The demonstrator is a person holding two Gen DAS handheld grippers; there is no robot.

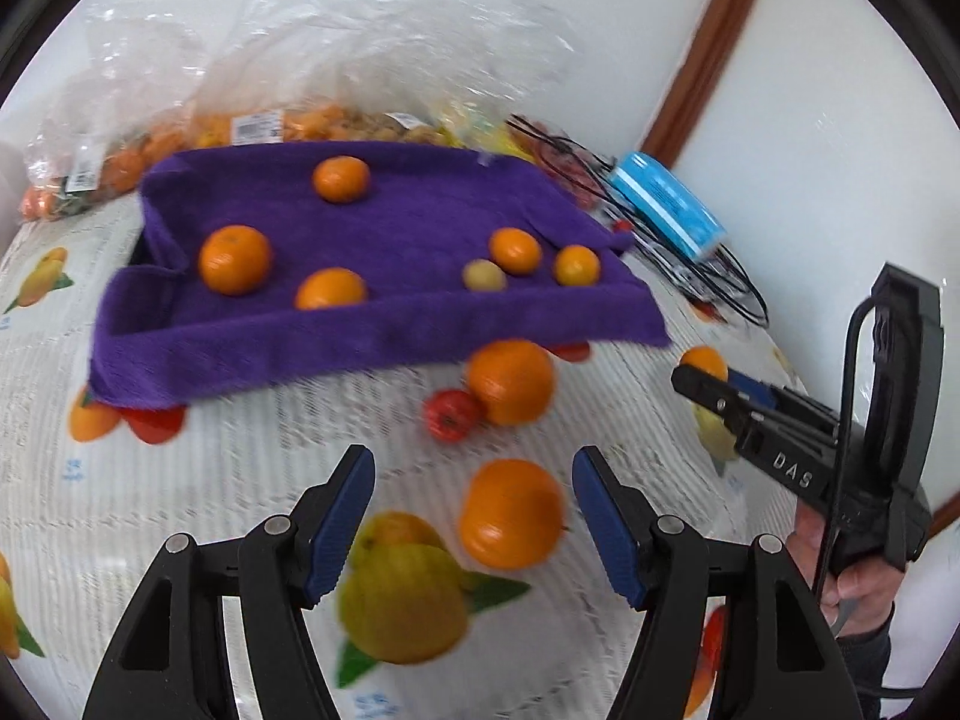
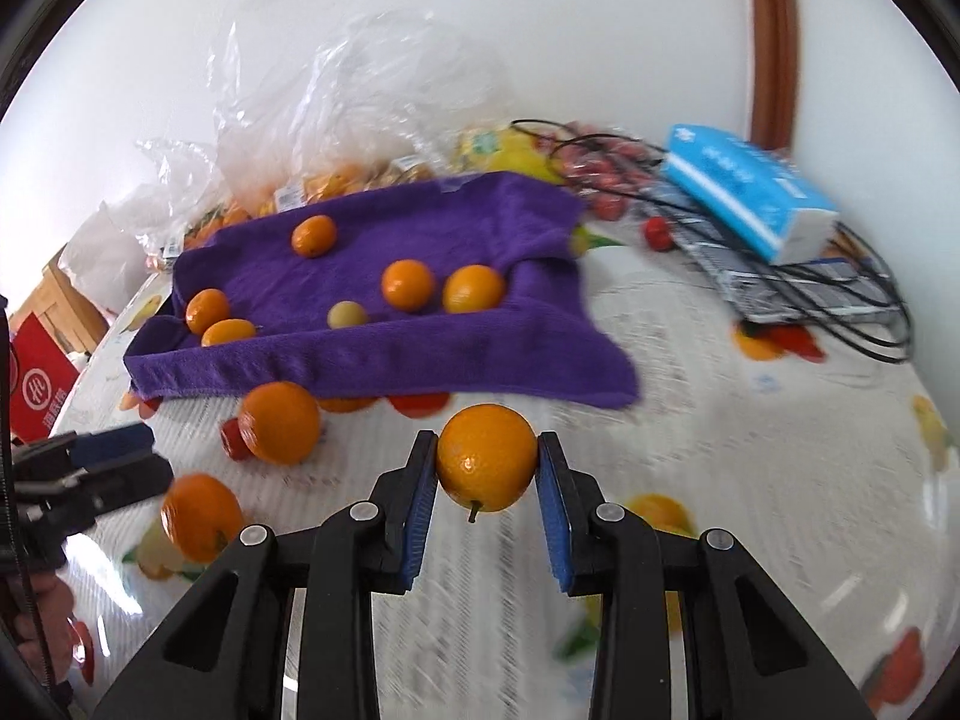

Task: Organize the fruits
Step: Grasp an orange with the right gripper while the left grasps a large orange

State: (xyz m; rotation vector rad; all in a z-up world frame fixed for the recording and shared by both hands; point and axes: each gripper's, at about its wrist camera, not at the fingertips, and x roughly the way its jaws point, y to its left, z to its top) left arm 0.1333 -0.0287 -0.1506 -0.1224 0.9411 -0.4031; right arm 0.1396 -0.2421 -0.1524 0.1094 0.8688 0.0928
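Purple towel lies draped over a tray-like shape on the table, its near edge hanging down in front. On it: five oranges and one small yellowish fruit. Two oranges sit at the left end, one toward the back, two side by side right of centre, w/ the yellowish one just in front of those.

R gripper is clamped on an orange; both blue pads press its sides, stem pointing down, fruit held above the fruit-print tablecloth in front of the towel's near edge.

L gripper stands partly open, nothing gripped. A loose orange lies on the cloth between its fingers, nearer the right-hand pad, apart from both pads as far as the blur allows. Further out, another orange sits close to the towel's front edge, touching a small red fruit on its left.

Behind the towel: clear plastic bags holding more oranges and other fruit, against a white wall. Right of the towel: black cables and a blue-and-white pack resting on them. A person's hand holds the R gripper's handle at the left wrist view's right edge.
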